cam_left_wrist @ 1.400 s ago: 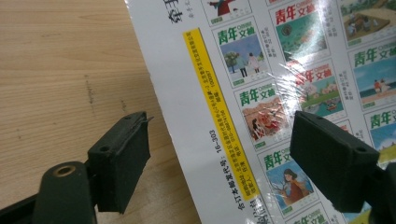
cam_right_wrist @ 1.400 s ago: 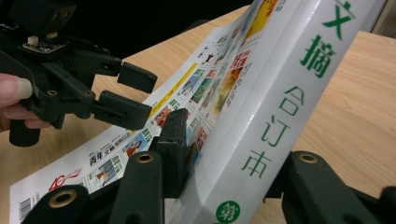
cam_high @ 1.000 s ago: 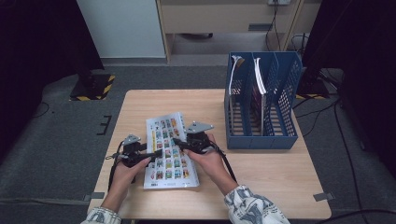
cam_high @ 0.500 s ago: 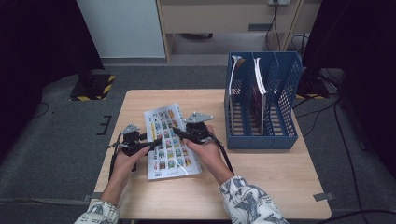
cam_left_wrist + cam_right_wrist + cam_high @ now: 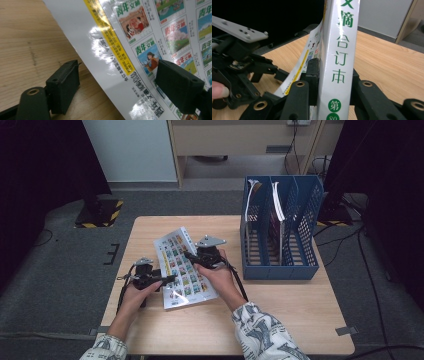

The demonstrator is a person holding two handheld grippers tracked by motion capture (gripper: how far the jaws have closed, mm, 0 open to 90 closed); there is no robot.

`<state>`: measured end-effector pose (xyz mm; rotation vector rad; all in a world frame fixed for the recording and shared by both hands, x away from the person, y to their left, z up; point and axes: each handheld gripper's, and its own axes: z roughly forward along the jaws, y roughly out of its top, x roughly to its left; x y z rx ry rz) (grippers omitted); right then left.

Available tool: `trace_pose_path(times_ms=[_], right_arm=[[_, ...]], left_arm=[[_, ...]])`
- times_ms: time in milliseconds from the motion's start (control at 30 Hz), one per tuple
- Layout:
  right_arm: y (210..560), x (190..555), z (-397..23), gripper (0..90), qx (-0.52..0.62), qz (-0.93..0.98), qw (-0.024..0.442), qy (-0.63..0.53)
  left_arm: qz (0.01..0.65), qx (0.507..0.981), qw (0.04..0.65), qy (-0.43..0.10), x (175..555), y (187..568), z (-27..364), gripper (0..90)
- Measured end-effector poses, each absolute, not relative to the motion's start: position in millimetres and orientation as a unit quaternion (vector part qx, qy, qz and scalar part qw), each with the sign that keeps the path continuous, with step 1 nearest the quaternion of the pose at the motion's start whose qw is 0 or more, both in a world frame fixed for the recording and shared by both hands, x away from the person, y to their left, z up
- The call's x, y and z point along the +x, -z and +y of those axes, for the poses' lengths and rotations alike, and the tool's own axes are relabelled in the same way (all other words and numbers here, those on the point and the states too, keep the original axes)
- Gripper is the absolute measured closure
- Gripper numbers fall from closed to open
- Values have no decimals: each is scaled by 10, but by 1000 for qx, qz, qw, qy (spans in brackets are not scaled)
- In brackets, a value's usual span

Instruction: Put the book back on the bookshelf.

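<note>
High view: magazine (image 5: 184, 268) lies on the table (image 5: 280, 320), left of the blue file rack (image 5: 280, 240), its right edge lifting. Right gripper (image 5: 192, 257) is at its spine side, left gripper (image 5: 170, 278) at its left edge.

Left gripper view: jaws stand apart, straddling the glossy cover's edge, pads not pressing. Cover looks slick and thin, likely to flop and slide.

Right gripper view: jaws have just been closing and now clamp the bound spine (image 5: 338, 62), which stands upright between them. Spine is the stiff part, best hold; loose pages fan out on the left. Weight probably moderate, though thickness is hard to read here.
</note>
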<state>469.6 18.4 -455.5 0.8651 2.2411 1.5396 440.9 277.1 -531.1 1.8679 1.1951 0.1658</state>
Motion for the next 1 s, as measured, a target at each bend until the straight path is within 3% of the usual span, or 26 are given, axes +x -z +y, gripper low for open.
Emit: trace_pose_path(times_ms=[233, 333, 433, 667, 833, 1000], right_arm=[[4522, 4638, 192, 733, 286, 775, 142, -545], [4526, 4629, 195, 734, 284, 775, 141, -547], [4529, 4622, 196, 735, 282, 776, 138, -546], [4532, 4612, 163, 735, 278, 778, 137, -547], [4535, 4607, 127, 733, 280, 775, 134, -550], [4518, 4597, 97, 725, 272, 779, 131, -549]], left_arm=[[473, 748, 465, -24, 4426, 5360, 2761, 190], [468, 756, 458, -25, 4419, 5352, 2763, 275], [480, 752, 451, -19, 4430, 5332, 2822, 432], [492, 740, 458, -7, 4430, 5292, 2910, 697], [491, 743, 455, -17, 4415, 5263, 2907, 780], [482, 751, 449, -32, 4397, 5228, 2890, 803]])
